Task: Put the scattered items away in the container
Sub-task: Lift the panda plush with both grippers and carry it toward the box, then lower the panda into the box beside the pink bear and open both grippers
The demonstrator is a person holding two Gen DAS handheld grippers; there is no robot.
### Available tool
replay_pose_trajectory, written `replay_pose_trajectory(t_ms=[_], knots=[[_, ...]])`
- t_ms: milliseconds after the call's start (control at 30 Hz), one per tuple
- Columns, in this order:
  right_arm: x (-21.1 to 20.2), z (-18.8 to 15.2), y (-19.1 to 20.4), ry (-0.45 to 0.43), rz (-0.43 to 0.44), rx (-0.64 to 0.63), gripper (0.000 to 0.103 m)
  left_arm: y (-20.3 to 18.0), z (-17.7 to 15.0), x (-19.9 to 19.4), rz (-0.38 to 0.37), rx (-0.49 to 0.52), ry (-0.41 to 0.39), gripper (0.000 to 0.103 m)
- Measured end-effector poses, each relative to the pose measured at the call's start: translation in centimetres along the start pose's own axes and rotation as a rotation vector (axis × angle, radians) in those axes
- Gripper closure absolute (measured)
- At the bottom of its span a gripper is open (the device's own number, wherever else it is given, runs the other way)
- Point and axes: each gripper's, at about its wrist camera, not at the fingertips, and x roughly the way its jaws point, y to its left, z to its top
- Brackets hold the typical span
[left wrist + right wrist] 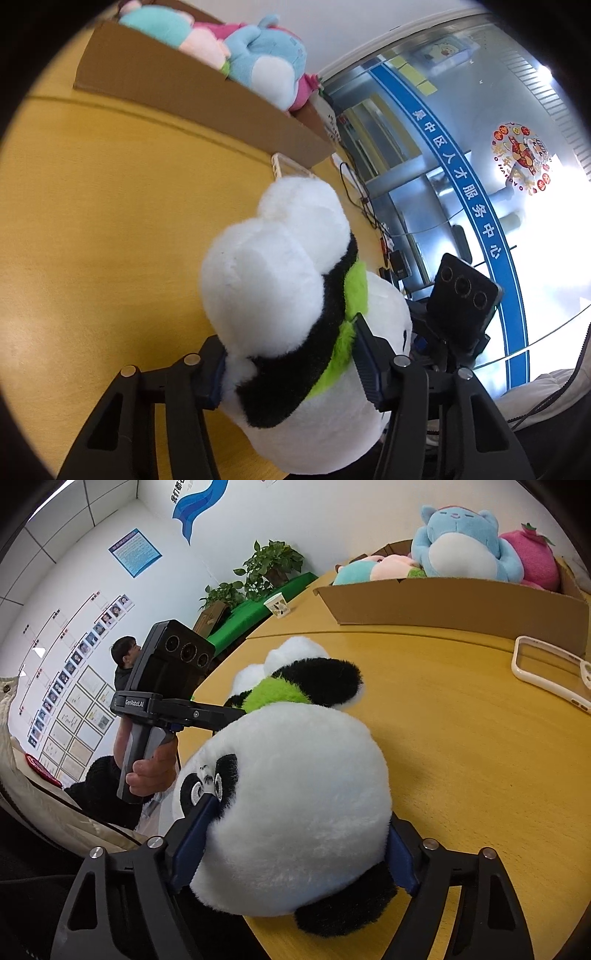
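Both hand-held grippers — left (291, 369), right (295, 843) — clamp the plush panda (295, 805).

The left wrist view is taken from just behind the left gripper (291, 373), tilted, close over the wooden table (110, 221). The right wrist view is aimed forward past the right gripper (295, 845). The panda plush (295, 295) (295, 805), cardboard box (184, 92) (461, 605) and white frame (280, 166) (546, 672) are shared, seen very near.
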Motion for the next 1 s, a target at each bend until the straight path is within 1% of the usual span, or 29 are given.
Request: replay_pose_trajectory(t_ms=[67,167,233,333,400,500,600,867,1000], knots=[[-0.4,0.3,0.9,-0.037,-0.023,-0.049,0.020,-1.0,0.6,-0.8,0.011,0.025,-0.031,0.049],[-1.1,1.3,1.4,-0.073,-0.026,-0.075,0.020,-3.2,2.4,-2.1,0.036,0.094,-0.074,0.049],[-1.5,2.4,1.8,-0.082,-0.033,-0.103,0.020,-4.4,3.5,-2.8,0.046,0.134,-0.097,0.049],[-1.8,4.1,2.4,-0.090,-0.057,-0.154,0.020,-6.1,5.7,-4.2,0.058,0.212,-0.132,0.052],[-2.0,5.5,2.6,-0.099,-0.083,-0.177,0.020,-7.3,7.4,-5.1,0.064,0.263,-0.164,0.055],[-2.2,7.7,3.0,-0.132,-0.136,-0.209,0.020,-8.8,10.0,-6.4,0.050,0.325,-0.206,0.057],[-2.4,10.1,3.6,-0.165,-0.178,-0.245,0.021,-10.4,12.2,-7.4,0.079,0.403,-0.241,0.056],[-3.2,16.4,3.6,-0.271,-0.244,-0.313,0.025,-11.5,18.0,-9.6,0.087,0.498,-0.301,0.059],[-2.9,19.8,3.3,-0.314,-0.256,-0.328,0.026,-12.1,21.9,-10.8,0.106,0.550,-0.333,0.059]])
